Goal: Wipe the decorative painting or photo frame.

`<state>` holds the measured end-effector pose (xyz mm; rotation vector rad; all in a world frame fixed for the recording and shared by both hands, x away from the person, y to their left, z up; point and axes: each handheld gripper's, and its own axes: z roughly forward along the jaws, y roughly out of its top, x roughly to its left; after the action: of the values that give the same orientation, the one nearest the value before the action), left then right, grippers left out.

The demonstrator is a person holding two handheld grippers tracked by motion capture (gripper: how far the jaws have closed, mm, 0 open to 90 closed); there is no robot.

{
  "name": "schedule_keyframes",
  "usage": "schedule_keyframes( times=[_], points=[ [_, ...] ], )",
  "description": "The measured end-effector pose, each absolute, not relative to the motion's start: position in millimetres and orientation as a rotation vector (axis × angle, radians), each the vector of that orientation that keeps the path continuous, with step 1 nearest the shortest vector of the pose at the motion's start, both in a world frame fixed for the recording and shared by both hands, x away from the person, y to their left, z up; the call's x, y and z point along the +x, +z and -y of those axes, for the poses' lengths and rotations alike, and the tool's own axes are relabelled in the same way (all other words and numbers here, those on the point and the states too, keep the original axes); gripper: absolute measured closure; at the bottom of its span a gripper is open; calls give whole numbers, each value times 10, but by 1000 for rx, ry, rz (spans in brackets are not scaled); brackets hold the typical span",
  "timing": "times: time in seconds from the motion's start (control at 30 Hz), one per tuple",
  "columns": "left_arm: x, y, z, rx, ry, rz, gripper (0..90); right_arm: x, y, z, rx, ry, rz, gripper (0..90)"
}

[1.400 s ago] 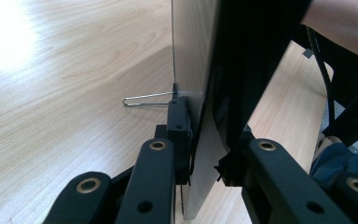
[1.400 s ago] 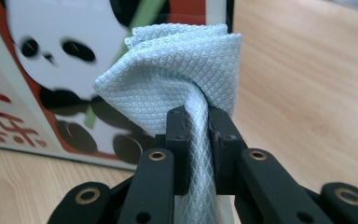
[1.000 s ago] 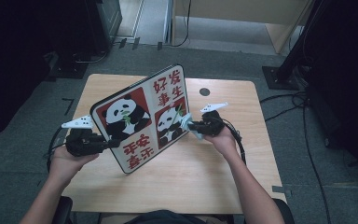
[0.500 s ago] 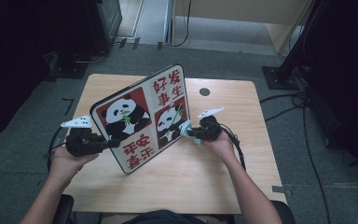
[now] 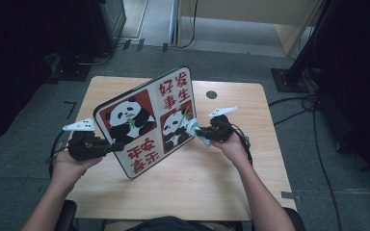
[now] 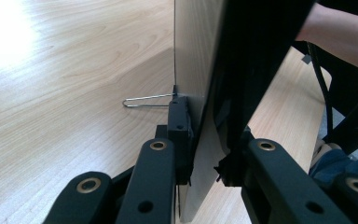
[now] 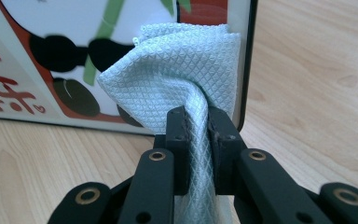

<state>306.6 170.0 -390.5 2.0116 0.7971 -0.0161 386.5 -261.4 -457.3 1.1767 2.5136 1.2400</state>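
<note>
Gripping the panda picture frame (image 5: 147,122) upright on the table (image 5: 212,183), my left gripper (image 5: 107,147) steadies it; my right gripper (image 5: 198,133), clamping a pale cloth (image 7: 177,70), should wipe with light, even strokes.

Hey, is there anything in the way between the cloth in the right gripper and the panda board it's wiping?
Nothing visible. The right gripper pinches the pale cloth, which already lies against the face of the panda board near its edge. The left gripper clamps the board's other edge.

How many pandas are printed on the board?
2: one panda in the upper left red square of the board, another panda in the lower right square, partly covered by the cloth.
</note>
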Motion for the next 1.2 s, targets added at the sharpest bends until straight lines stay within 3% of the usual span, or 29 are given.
schedule_keyframes(
  times=[0.57, 0.93, 1.2],
  points=[
    [3063, -3909, -1699, 2012, -8, -798, 785, 3912, -3801, 2601, 1030, 1358, -2465, 810],
    [3070, -3914, -1705, 2005, -15, -796, 785, 3998, -3121, 2401, 893, 1423, -2421, 809],
    [3072, -3916, -1706, 2002, -19, -795, 786, 4072, -2835, 2220, 848, 1452, -2383, 809]
  ],
)
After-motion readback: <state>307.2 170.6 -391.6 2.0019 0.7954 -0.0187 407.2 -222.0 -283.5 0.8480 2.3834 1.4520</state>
